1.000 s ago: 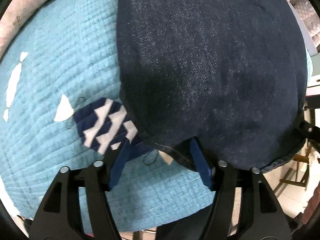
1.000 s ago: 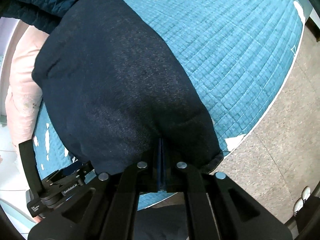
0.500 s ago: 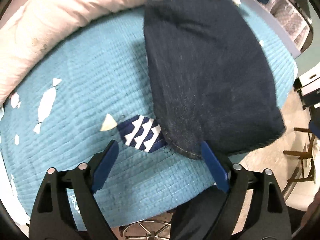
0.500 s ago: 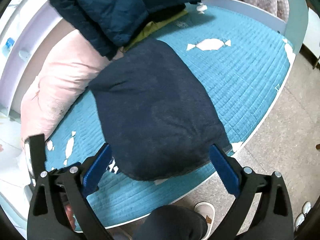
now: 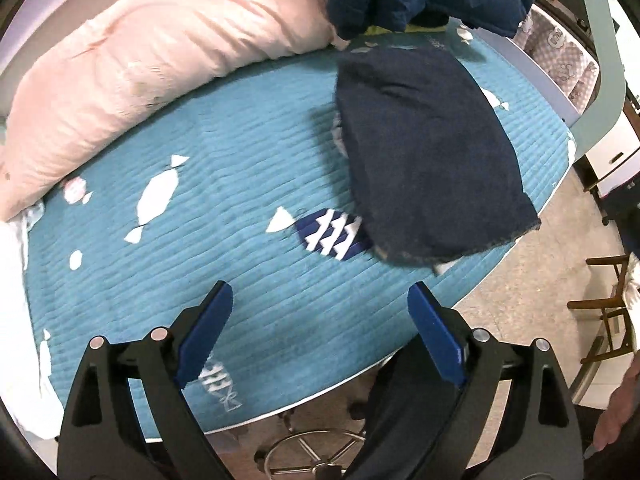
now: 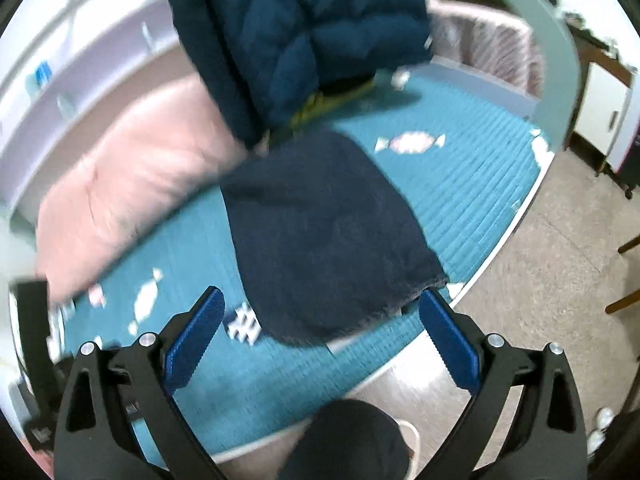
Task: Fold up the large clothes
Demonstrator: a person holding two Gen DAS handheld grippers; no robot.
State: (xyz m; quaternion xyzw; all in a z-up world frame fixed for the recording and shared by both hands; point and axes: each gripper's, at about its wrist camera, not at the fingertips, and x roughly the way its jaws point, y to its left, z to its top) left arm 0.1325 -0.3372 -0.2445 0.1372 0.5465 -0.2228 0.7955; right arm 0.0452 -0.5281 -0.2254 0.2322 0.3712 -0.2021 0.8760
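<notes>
- Teal quilted bedcover [image 5: 248, 184] with white fish shapes spreads over a bed; its front edge curves above a speckled floor [image 6: 552, 264]; a pink pillow [image 5: 160, 60] lies along the far left side of the bed.
- Folded dark denim garment [image 5: 424, 152] lies flat on the bedcover toward the right front edge; its frayed hem sits close to the bed's rim; its near corner partly covers a navy-and-white fish patch [image 5: 332, 236].
- A navy padded jacket [image 6: 304, 28] is heaped at the far end of the bed, just beyond the denim; a strip of yellow-green cloth shows under it.
- The left gripper [image 5: 320, 316] hangs above the near part of the bedcover, apart from the denim; its jaws stand wide apart, nothing between the blue pads.
- The right gripper [image 6: 320, 320] is also clear of the denim; its jaws are spread wide and hold nothing; the garment's near edge shows between them only as background; this view is blurred.
- A white cupboard [image 6: 604, 112] stands at the right beyond the bed; wooden chair legs [image 5: 604, 312] show on the floor at the right; a dark-trousered knee [image 6: 352, 436] of the person shows at the bottom.
</notes>
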